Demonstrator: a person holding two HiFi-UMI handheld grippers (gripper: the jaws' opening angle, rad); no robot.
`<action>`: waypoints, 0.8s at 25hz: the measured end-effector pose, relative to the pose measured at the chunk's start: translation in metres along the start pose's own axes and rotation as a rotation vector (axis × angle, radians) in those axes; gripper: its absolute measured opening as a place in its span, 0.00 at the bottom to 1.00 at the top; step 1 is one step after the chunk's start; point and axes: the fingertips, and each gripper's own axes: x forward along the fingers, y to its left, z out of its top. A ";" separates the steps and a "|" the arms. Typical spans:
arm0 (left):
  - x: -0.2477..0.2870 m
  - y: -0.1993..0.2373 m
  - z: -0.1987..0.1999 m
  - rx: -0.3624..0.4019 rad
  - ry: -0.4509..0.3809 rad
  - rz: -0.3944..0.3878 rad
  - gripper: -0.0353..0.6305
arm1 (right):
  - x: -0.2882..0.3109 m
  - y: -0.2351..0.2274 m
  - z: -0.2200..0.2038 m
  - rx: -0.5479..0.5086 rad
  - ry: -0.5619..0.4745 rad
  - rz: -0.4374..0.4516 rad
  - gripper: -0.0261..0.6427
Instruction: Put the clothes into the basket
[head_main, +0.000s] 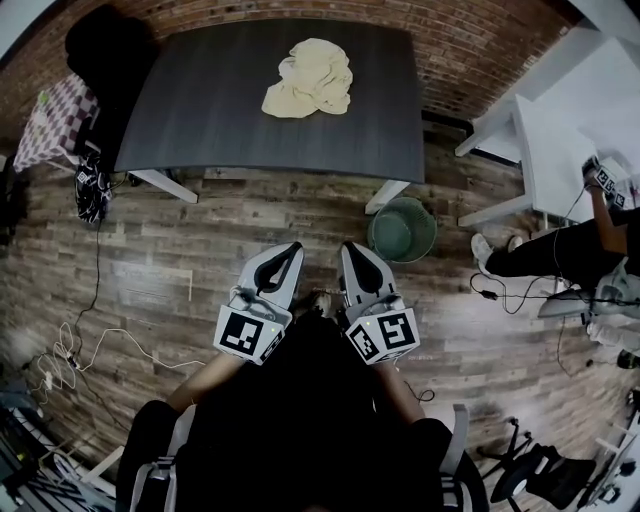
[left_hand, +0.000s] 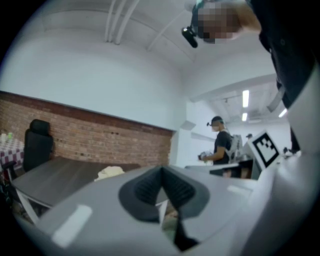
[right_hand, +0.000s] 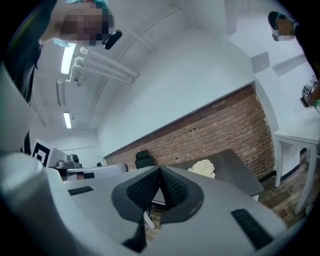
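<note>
Clothes (head_main: 308, 78) well beyond left gripper (head_main: 296, 246), right gripper (head_main: 346, 246)

Crumpled cream clothes (head_main: 308, 78) on table (head_main: 200, 110); green basket (head_main: 402, 229) on floor (head_main: 200, 240).

The clothes (head_main: 309, 77) lie on the surface (head_main: 200, 110), toward its far side and slightly right of middle. A chair (head_main: 105, 50) stands behind the surface's left end. The basket (head_main: 402, 229) sits on the floor (head_main: 250, 215), just before the surface's near right leg. The left gripper (head_main: 293, 248) and right gripper (head_main: 350, 248) are side by side, near of the surface and well apart from it, the basket just right of them. A second table (head_main: 560, 130) stands far right.
</note>
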 end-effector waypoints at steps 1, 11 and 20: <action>0.003 -0.002 0.000 0.001 0.000 0.004 0.06 | 0.000 -0.004 0.000 -0.001 0.000 0.004 0.05; 0.037 -0.008 -0.007 -0.039 -0.002 -0.004 0.06 | 0.009 -0.031 0.005 0.016 0.009 -0.002 0.05; 0.064 0.028 -0.012 -0.067 0.002 -0.026 0.06 | 0.051 -0.037 0.001 0.001 0.048 -0.019 0.05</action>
